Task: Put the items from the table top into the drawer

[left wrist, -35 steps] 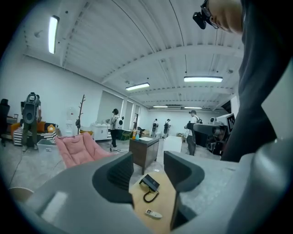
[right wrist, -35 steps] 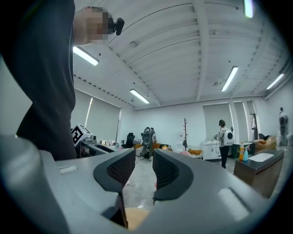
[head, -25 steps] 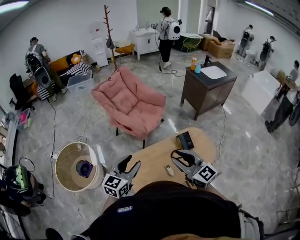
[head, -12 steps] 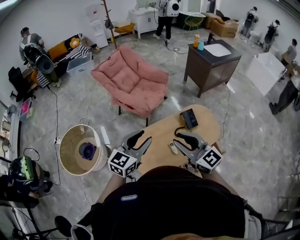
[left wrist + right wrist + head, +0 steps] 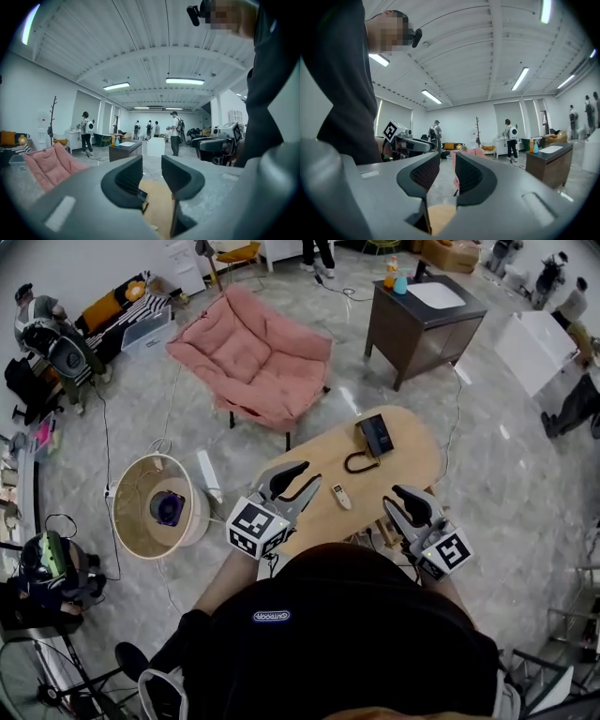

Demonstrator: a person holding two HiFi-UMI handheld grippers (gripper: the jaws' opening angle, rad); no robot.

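Observation:
An oval wooden table [image 5: 412, 454] carries a black flat device [image 5: 377, 434], a black looped cable [image 5: 358, 463] and a small white remote [image 5: 340, 496]. My left gripper [image 5: 296, 481] hovers over the table's near left edge, left of the remote, jaws slightly apart and empty. It [image 5: 151, 161] points along the tabletop [image 5: 158, 206] toward the black device [image 5: 142, 194]. My right gripper [image 5: 401, 502] is at the near right edge, open with nothing between its fingers. In its own view it [image 5: 447, 161] faces left across the table [image 5: 440, 219]. No drawer shows.
A pink chair [image 5: 251, 354] stands beyond the table. A round tan basket [image 5: 141, 535] and a white strip [image 5: 208, 475] lie on the floor to the left. A dark cabinet [image 5: 417, 324] stands at the back right. Several people stand around the room's edges.
The head camera tilted further down. My left gripper rose over the table's left edge. My right gripper moved right, from beside the remote to the near right edge.

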